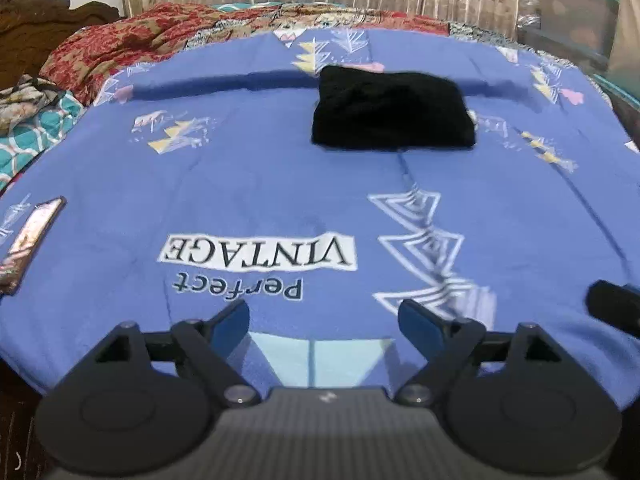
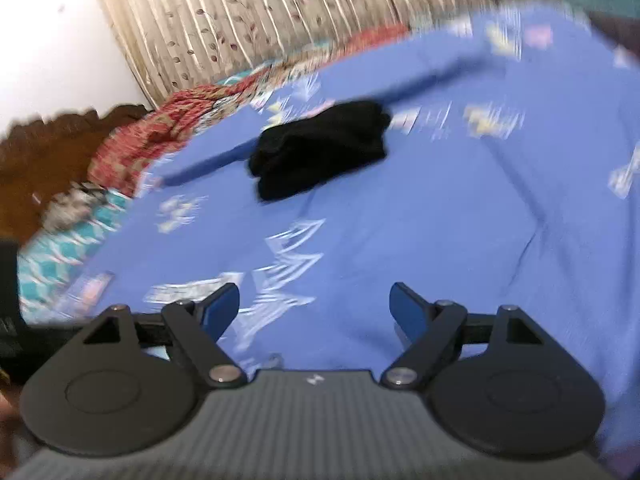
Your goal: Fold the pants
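Ahead of both your grippers the bed (image 1: 280,184) spreads under a blue sheet, and the pants (image 1: 394,110) lie on it well beyond the jaws as a thick, folded black bundle. They look soft, light and limp, likely to sag, so take them by a stacked edge. Your left gripper (image 1: 324,320) and right gripper (image 2: 314,308) both stand wide and empty.

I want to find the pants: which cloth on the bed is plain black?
The folded bundle lying apart on the blue sheet; the red blanket and teal cloth are patterned.
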{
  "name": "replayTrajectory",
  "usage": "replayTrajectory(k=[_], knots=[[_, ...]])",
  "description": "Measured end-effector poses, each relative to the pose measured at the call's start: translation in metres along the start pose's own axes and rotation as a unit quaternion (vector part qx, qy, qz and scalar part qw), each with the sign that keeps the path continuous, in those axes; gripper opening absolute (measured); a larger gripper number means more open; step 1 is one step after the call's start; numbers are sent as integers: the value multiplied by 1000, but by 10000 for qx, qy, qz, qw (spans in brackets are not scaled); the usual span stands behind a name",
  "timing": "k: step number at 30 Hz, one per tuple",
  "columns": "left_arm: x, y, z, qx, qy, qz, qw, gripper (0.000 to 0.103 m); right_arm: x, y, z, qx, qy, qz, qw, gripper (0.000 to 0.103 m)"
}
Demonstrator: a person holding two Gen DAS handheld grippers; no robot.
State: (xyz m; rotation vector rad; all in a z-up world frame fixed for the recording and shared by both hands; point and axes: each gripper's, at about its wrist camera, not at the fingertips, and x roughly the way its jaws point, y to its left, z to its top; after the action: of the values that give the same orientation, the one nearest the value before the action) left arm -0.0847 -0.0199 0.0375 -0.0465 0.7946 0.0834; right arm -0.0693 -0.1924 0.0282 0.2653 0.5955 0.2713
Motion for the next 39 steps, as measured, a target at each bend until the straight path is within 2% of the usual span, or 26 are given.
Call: replayTrajectory(k=[2,3,7,11,15,23,39], knots=[[15,4,-8,32,50,54,10000,84,8,-10,4,379,163,70,9991,84],[19,7,-9,-77,112,-29,9999,84,7,-14,5,483,7,61,9988,84],[21,13,-10,-279,-66,-207,9994,86,15,-21,5,746,82,29,9972,84],[25,17,-10,-355,-151,-373,9986,89,20,-15,6,672,93,6,9977,84],[25,14,-9,-220,-289,-475,9982,89,22,-13,7,593,116,-30,9982,84],[20,8,-11,-12,-540,-613,9967,94,21,-25,8,863,166,-135,9960,84],[22,10,-11,-26,-509,-600,9969,98,21,-31,4,904,189,-249,9954,84]])
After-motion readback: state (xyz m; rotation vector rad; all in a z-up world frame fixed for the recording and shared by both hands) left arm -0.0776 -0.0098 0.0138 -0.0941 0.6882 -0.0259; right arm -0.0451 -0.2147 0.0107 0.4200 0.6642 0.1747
